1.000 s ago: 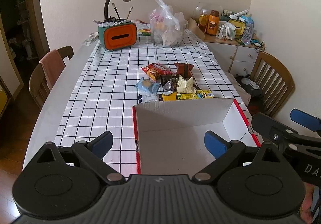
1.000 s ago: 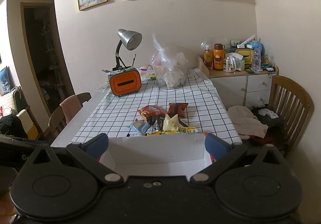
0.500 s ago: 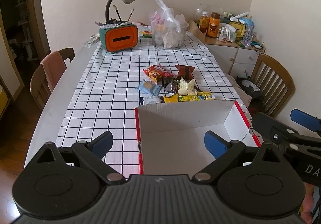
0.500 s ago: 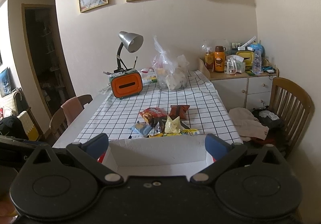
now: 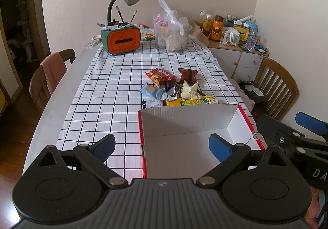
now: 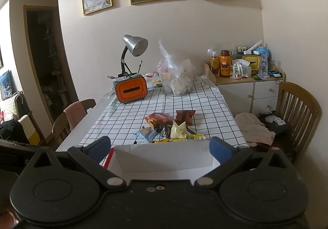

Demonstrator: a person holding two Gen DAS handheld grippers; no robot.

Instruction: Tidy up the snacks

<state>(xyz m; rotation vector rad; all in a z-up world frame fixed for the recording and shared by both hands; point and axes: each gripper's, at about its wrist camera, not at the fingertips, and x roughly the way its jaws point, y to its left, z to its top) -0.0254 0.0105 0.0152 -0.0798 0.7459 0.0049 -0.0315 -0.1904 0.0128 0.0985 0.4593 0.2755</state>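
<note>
Both grippers, left (image 5: 161, 145) and right (image 6: 160, 145), gape empty; reach past box (image 5: 184, 114), pinch one snack packet (image 5: 151, 91) by its edge.

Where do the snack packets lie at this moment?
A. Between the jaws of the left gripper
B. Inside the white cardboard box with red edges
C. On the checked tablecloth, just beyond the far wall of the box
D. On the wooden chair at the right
C: the pile of snack packets lies on the black-and-white checked tablecloth, past the far wall of the white cardboard box with red edges, whose inside is bare.
</note>
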